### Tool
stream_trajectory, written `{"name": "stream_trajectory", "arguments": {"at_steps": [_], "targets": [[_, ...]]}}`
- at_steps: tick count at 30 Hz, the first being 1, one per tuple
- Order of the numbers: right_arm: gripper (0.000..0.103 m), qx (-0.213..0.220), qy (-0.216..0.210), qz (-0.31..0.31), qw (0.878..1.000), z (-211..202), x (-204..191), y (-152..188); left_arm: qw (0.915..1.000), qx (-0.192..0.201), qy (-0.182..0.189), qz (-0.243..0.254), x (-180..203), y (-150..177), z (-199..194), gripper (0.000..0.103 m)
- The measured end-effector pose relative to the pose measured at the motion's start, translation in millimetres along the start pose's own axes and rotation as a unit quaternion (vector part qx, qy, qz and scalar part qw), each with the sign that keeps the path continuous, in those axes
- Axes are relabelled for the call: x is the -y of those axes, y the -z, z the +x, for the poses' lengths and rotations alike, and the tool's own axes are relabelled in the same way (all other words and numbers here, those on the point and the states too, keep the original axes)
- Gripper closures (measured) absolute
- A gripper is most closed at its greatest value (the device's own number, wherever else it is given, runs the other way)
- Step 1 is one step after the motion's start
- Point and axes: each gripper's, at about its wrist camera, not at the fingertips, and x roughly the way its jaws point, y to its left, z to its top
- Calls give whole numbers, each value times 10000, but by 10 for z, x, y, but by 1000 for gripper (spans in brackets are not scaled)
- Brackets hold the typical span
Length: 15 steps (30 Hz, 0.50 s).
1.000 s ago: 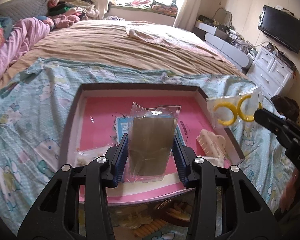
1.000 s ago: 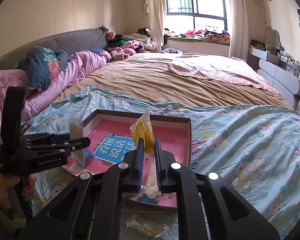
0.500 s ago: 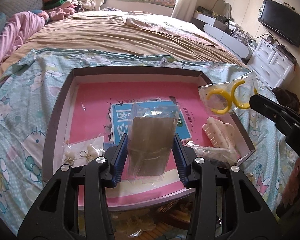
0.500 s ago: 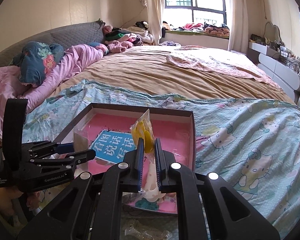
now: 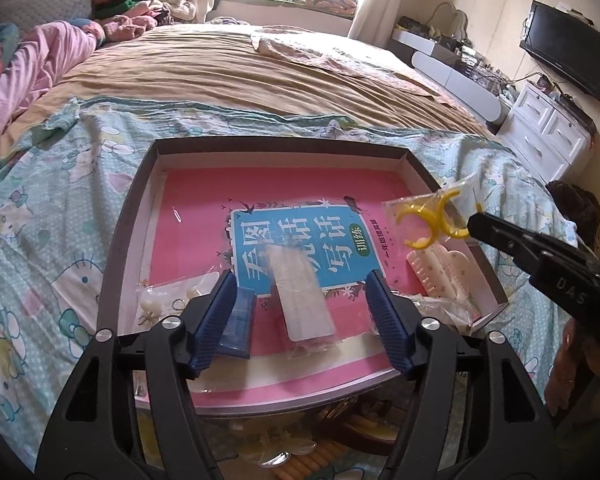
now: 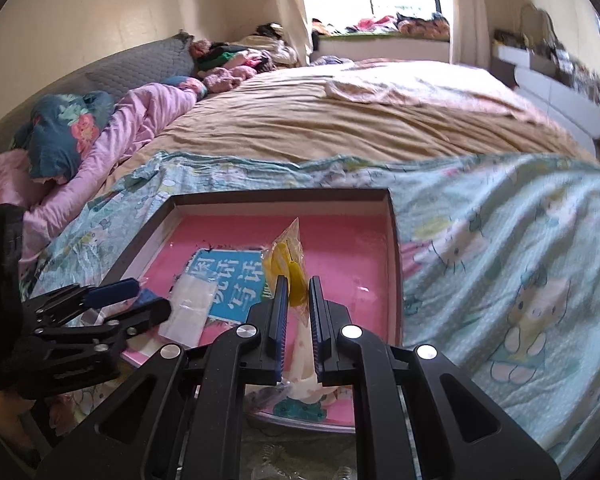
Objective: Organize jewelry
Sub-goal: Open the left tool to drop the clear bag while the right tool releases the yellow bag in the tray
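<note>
Just now the left gripper (image 5: 302, 308) opened, dropping its light, slippery packet (image 5: 302, 300) near the tray's (image 5: 276, 148) front edge; right gripper (image 6: 298, 312) pinches the yellow-hoop bag (image 6: 286, 260).

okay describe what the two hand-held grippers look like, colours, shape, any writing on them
Both are matte black plastic, clamp-like frames with triangular cut-outs and round silver screw heads at the pivots. The left hand-held gripper and the right hand-held gripper each end in two long fingers lined with ribbed dark-blue pads. Small white lettering is printed on the side of each body; only fragments are legible. No cables or sleeves show.
</note>
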Motion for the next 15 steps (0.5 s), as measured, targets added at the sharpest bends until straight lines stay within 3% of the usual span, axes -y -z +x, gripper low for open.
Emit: {"name": "stream_trajectory", "arguments": {"at_steps": [10,15], "targets": [[91,-86,48,272,9996,-47,128,51,10000,45,-2,-26,-9,-16,-72,41],[75,-10,121,271,9996,-113,129,52,10000,75,-10,-40,-18,-31,-114,41]]}}
